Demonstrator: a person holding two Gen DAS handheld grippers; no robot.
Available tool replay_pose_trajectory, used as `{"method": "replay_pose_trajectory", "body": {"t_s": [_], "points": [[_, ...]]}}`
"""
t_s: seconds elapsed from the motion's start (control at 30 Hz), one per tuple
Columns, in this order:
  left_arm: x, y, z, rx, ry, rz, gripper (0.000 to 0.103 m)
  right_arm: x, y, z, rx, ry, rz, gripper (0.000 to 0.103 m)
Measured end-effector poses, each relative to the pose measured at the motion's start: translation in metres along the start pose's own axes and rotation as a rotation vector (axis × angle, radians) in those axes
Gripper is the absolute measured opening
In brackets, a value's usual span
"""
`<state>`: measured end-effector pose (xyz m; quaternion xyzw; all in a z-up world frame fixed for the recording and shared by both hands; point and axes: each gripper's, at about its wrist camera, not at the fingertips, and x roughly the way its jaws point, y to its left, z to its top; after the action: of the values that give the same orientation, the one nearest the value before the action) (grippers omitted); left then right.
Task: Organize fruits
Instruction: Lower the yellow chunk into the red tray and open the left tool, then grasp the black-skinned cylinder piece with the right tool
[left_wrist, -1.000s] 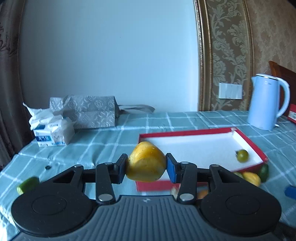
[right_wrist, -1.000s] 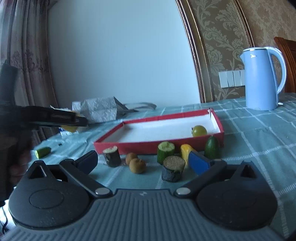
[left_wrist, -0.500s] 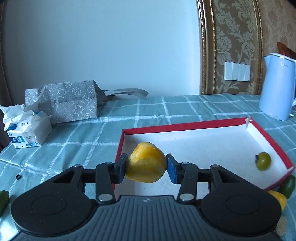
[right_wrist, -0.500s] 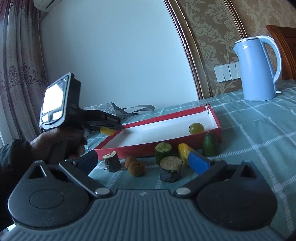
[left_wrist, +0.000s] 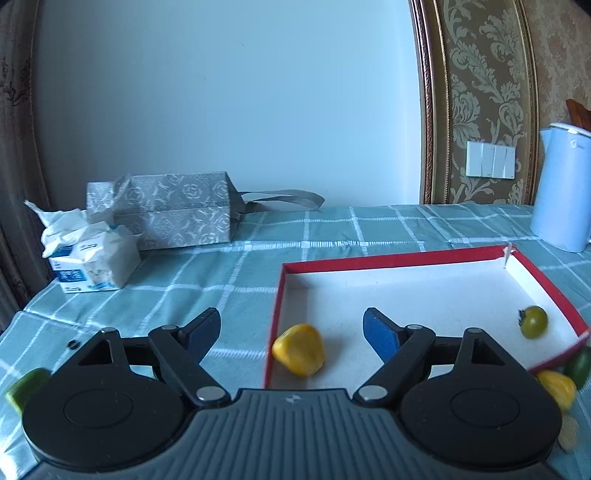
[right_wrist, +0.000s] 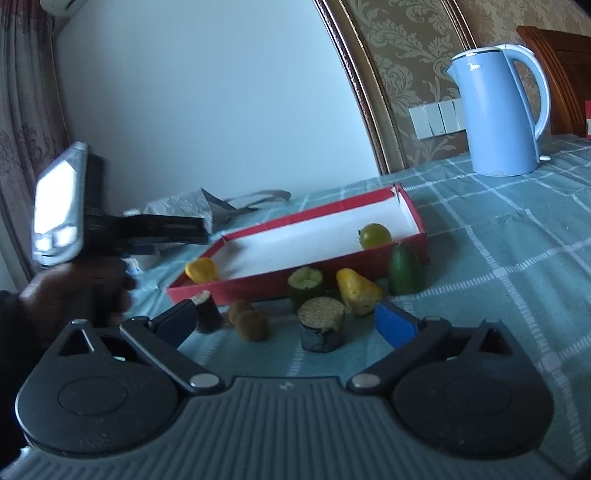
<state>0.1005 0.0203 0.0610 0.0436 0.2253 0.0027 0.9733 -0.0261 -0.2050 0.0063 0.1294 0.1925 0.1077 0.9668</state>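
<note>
Left gripper gapes above a green checked tablecloth under a pale wall (patterned wallpaper alongside); right gripper is likewise spread, empty. Blue kettle stands behind the red tray, where a yellow fruit lies in the near left corner, a small green one opposite.

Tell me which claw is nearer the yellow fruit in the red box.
Left. The left claw hangs open right over the yellow fruit; the right claw sits by the pieces outside the box.
</note>
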Motion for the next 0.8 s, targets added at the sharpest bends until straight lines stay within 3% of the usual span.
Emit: {"method": "replay_pose_trajectory", "body": {"t_s": [0.2,0.37,0.47,0.53,0.67,0.8], "points": [[-0.058,0.037,-0.033,-0.050,-0.018,-0.036,0.085,0.023,0.008,0.006,-0.097,0.087,-0.063,0.093],[-0.076,0.056,-0.060,-0.072,0.018,-0.052,0.085,0.042,0.006,0.010,-0.099,0.167,-0.098,0.086],[-0.077,0.063,-0.072,-0.086,0.041,-0.057,0.084,0.050,0.008,0.011,-0.109,0.188,-0.120,0.078],[-0.076,0.066,-0.077,-0.095,0.057,-0.061,0.085,0.056,0.010,0.010,-0.118,0.215,-0.124,0.053],[-0.079,0.068,-0.083,-0.115,0.065,-0.070,0.084,0.061,0.013,0.009,-0.131,0.232,-0.137,0.041],[-0.087,0.067,-0.086,-0.113,0.051,-0.086,0.085,0.065,0.012,0.011,-0.136,0.229,-0.148,0.039]]}}
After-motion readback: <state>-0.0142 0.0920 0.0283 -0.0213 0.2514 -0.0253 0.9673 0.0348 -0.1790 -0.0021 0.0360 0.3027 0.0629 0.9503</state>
